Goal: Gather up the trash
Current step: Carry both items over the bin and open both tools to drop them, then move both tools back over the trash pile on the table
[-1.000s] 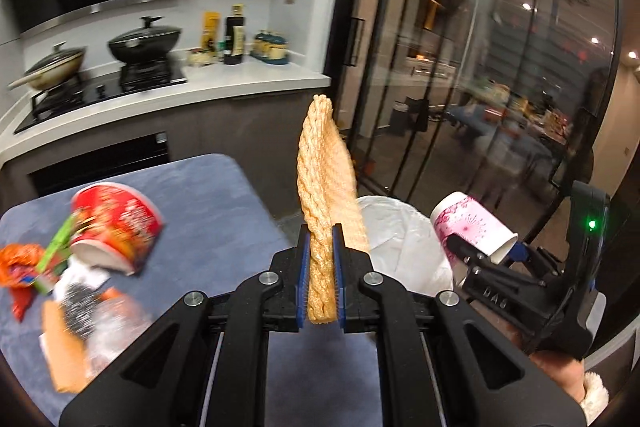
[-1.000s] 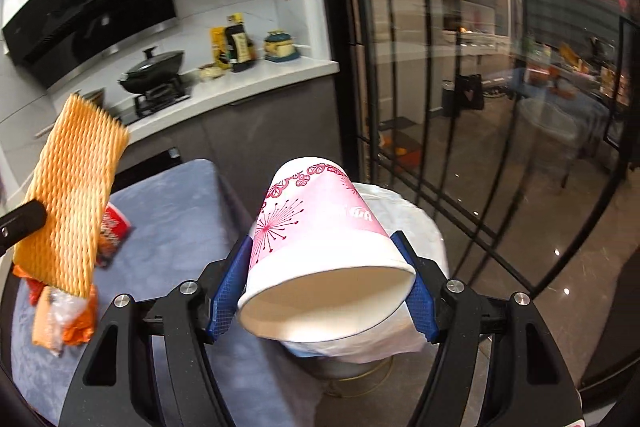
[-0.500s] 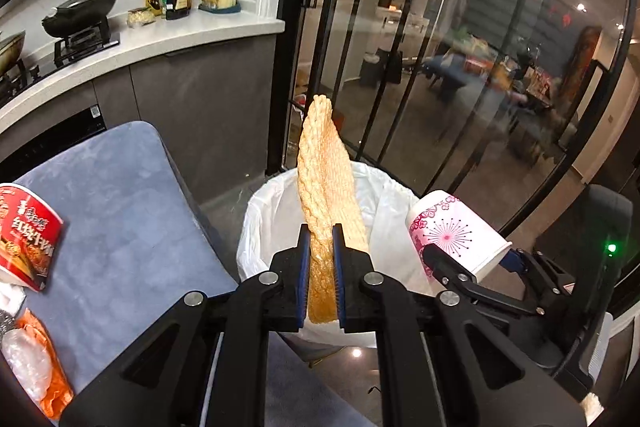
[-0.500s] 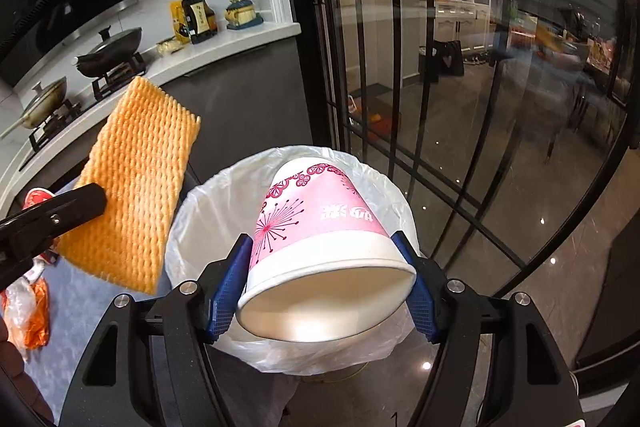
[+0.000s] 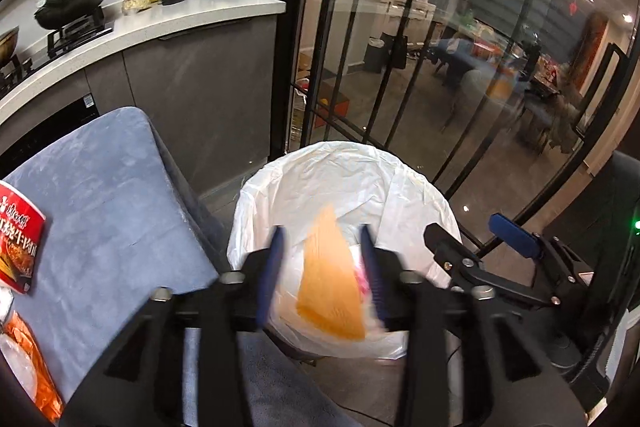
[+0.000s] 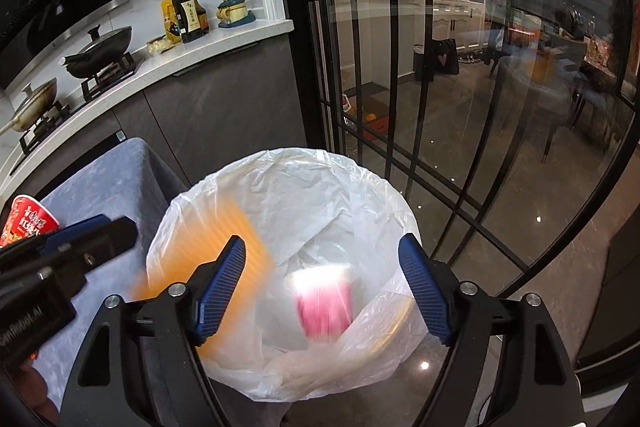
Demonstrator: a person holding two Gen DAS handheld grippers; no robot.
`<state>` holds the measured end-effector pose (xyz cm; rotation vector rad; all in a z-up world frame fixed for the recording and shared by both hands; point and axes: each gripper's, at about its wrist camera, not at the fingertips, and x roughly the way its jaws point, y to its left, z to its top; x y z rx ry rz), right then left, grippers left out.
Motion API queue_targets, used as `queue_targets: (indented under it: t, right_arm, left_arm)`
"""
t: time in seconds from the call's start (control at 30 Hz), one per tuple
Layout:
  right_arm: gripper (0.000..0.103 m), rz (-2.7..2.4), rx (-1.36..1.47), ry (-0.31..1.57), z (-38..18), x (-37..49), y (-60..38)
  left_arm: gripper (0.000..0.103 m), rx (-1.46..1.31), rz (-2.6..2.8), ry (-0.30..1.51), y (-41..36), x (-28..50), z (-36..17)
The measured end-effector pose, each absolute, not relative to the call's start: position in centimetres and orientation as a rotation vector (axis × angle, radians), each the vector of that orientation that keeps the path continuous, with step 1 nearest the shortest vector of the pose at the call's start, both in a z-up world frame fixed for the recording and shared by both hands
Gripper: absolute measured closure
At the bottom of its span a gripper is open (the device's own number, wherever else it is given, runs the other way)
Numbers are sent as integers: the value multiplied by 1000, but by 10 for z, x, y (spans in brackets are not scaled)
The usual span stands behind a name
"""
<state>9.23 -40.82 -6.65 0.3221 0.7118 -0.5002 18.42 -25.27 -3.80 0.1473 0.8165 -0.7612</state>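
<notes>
Both hand-held grippers stand with jaws spread and empty above the white-lined trash bin (image 6: 288,195): below the left hand-held gripper (image 5: 326,267) an orange foam net (image 5: 330,291) drops blurred into the bag, and below the right hand-held gripper (image 6: 322,283) a pink paper cup (image 6: 324,301) does likewise. Left of them, on the blue tabletop (image 5: 108,195), a red noodle cup (image 5: 18,243) and orange wrappers (image 5: 36,367) remain to collect.

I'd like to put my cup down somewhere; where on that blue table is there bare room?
The blue table is bare from its far corner down to the edge beside the white-bagged bin. Its left side is crowded: a red noodle cup and orange wrappers lie there.
</notes>
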Motion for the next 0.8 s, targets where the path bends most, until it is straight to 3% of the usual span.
queue_targets:
  t: [0.5, 0.6, 0.8]
  right_arm:
    - [23, -484, 294, 638, -41, 77, -379]
    - [22, -463, 289, 613, -29, 74, -366]
    - [22, -399, 259, 580, -10, 71, -331]
  left_arm:
    - [55, 120, -709, 785, -218, 184, -22]
    - [44, 117, -678, 766, -201, 181, -15]
    - [42, 79, -607, 735, -153, 176, 0]
